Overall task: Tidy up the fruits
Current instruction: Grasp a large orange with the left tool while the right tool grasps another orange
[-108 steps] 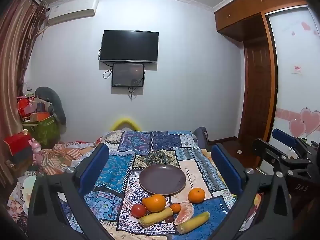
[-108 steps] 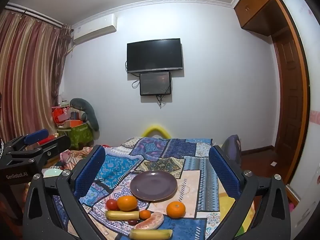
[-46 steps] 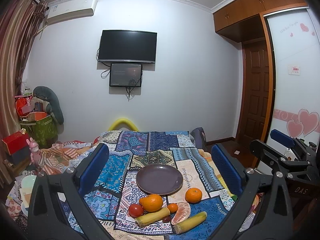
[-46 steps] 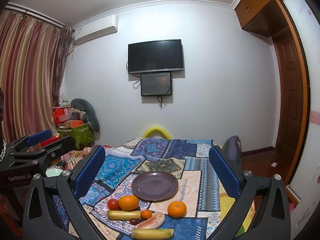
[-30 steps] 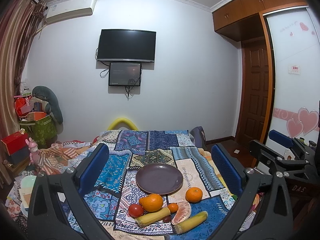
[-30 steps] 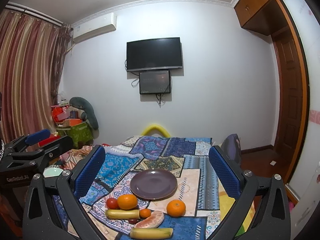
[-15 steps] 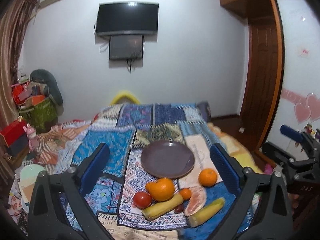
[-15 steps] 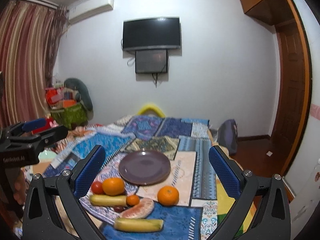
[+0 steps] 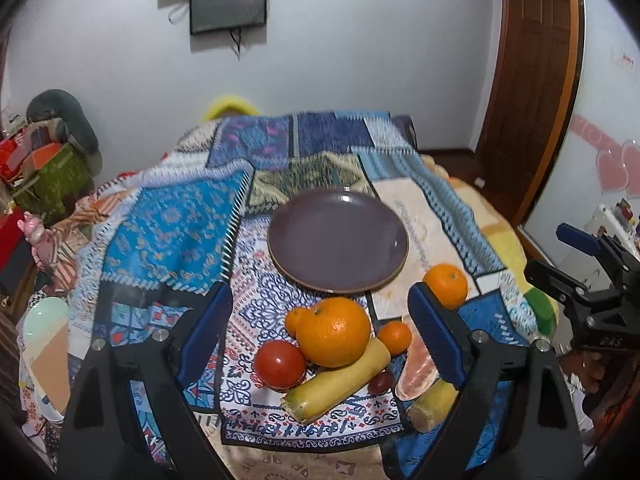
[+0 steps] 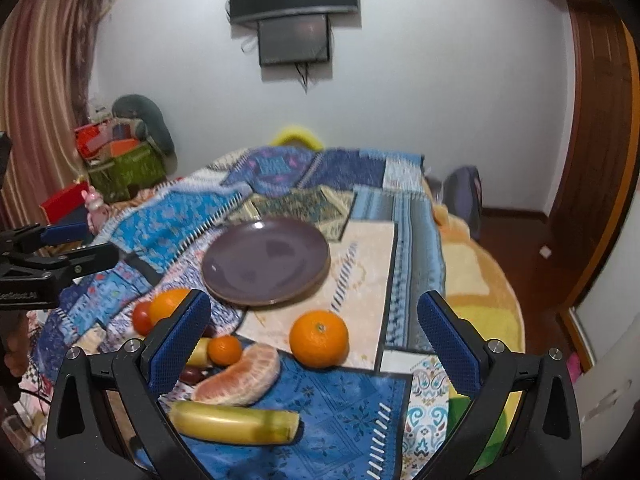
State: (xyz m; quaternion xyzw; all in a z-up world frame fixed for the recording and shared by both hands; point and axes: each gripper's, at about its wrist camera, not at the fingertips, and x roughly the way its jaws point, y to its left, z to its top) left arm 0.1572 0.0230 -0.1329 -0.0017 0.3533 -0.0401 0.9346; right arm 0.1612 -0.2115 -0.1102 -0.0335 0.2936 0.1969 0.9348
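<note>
Hovering over a quilt-covered bed [image 9: 168,232], the left tongs [image 9: 320,320] gape wide with nothing between the pads, framing a tomato [image 9: 280,363], a big orange [image 9: 334,332] and a yellow corn cob [image 9: 338,380] lying touching in a cluster. Just behind them sits an empty purple plate [image 9: 338,246]. Further right, the right tongs [image 10: 314,328] are likewise spread and empty, above a lone orange [image 10: 319,338], a peeled grapefruit piece [image 10: 240,376] and a second corn cob [image 10: 234,426] near the bed's front edge.
</note>
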